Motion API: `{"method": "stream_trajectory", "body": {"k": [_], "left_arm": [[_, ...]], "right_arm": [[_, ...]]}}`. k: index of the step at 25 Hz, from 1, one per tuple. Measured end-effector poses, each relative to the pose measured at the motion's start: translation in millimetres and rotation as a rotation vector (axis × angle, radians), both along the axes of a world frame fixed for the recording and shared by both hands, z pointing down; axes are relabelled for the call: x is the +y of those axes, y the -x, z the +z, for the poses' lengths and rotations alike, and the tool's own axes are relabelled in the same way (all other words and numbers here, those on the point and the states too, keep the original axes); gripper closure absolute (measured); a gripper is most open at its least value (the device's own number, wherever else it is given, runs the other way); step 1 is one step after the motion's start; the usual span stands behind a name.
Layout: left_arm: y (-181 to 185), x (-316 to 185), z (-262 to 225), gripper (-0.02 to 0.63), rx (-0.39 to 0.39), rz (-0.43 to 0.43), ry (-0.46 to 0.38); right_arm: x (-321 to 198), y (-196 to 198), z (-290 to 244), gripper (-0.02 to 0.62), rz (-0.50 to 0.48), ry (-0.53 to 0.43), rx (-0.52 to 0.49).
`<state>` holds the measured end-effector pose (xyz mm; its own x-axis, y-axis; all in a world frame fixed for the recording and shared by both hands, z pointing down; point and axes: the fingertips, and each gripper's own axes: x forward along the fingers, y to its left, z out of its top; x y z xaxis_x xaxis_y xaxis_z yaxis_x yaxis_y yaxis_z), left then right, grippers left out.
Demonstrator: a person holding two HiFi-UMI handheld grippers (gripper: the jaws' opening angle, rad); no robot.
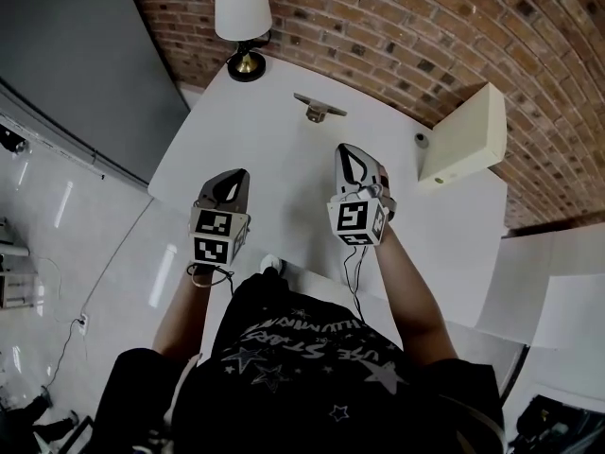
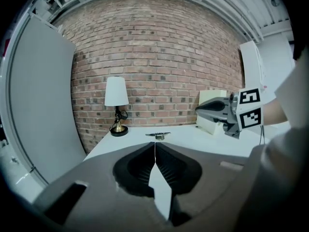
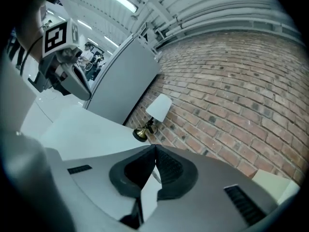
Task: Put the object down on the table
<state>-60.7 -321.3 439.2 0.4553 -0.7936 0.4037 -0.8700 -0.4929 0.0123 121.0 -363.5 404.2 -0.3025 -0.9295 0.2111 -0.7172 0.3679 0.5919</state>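
The small metal piece [image 1: 319, 110] lies on the counter [image 1: 274, 154], upper centre of the frame, apart from both tools. The left tool [image 1: 231, 183] and right tool [image 1: 352, 156] are clenched on nothing. Reaching forward carelessly could knock it toward the lamp [image 1: 241, 17].

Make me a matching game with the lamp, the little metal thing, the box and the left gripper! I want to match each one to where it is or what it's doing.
Things
1. lamp
2. small metal piece
3. cream box
4. left gripper

Matches
A. jaws together, nothing between them
B. at the right end of the table
C. lying near the middle of the table
D. standing on the table's far left corner

Pairs: 1-D, 2-C, 3-B, 4-A
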Motion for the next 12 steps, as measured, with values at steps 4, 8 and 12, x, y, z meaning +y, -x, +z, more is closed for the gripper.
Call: {"method": "stream_trajectory", "body": {"k": [4, 8, 12], "left_arm": [[-2, 32, -7, 0.586, -0.001, -0.026, -0.016], [-7, 70, -6, 0.586, -0.010, -0.038, -0.018], [-15, 108, -4, 0.586, -0.013, -0.050, -0.020]], "right_arm": [[35, 1, -13, 0.592, -0.025, -0.024, -0.014], [71, -1, -18, 0.594, -0.030, -0.026, -0.039], [110, -4, -21, 0.594, -0.045, -0.018, -0.099]]}}
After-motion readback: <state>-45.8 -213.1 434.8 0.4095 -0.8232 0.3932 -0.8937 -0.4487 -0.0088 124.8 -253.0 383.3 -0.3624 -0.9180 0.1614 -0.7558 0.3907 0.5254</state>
